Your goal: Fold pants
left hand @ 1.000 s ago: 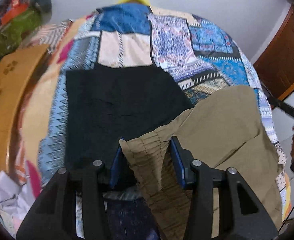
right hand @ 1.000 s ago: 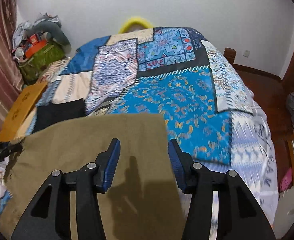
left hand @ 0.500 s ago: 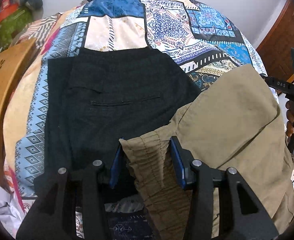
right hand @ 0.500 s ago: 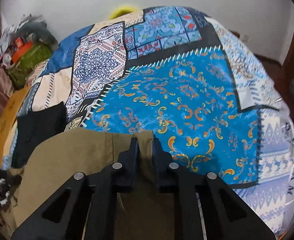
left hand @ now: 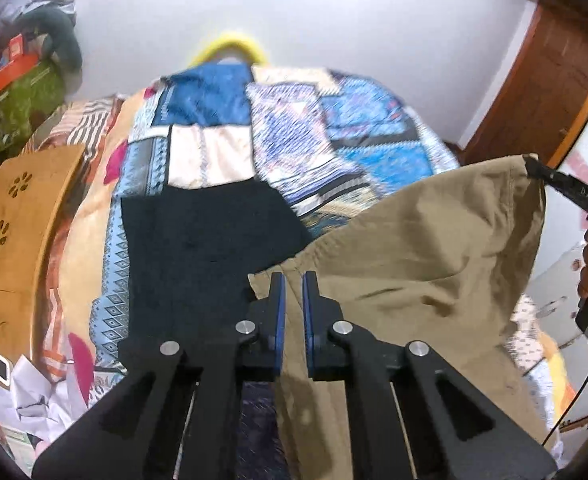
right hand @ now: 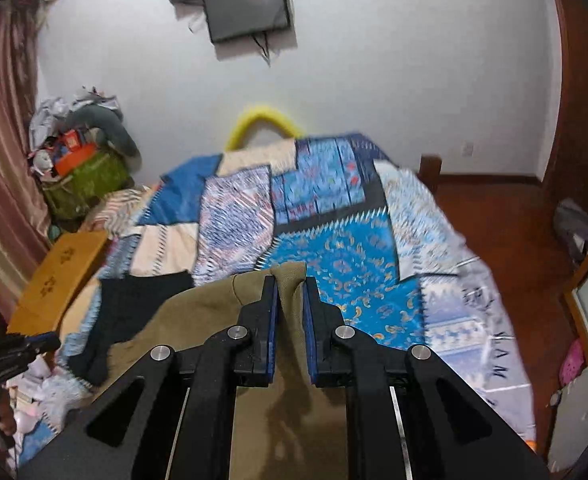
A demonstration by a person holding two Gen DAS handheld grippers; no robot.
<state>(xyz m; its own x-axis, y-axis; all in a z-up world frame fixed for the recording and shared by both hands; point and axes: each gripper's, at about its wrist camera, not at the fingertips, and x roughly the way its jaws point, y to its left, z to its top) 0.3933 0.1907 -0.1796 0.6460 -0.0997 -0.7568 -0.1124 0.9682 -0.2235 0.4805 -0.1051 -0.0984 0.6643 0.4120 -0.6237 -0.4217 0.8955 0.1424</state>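
Khaki cotton pants [left hand: 434, 248] clenched at two edges, one by the left gripper [left hand: 292, 280] and one by the right gripper [right hand: 289, 284], probably so as to hang slack between them above the patchwork blue bedspread [right hand: 346, 252] for a clean fold. Beyond the left fingers, flat black folded garment [left hand: 205, 240]; farther off, blurred yellow curved headboard [right hand: 261, 120]. Pant legs cut off below both views.

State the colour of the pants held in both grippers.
Khaki tan pants, clearest in the left wrist view.
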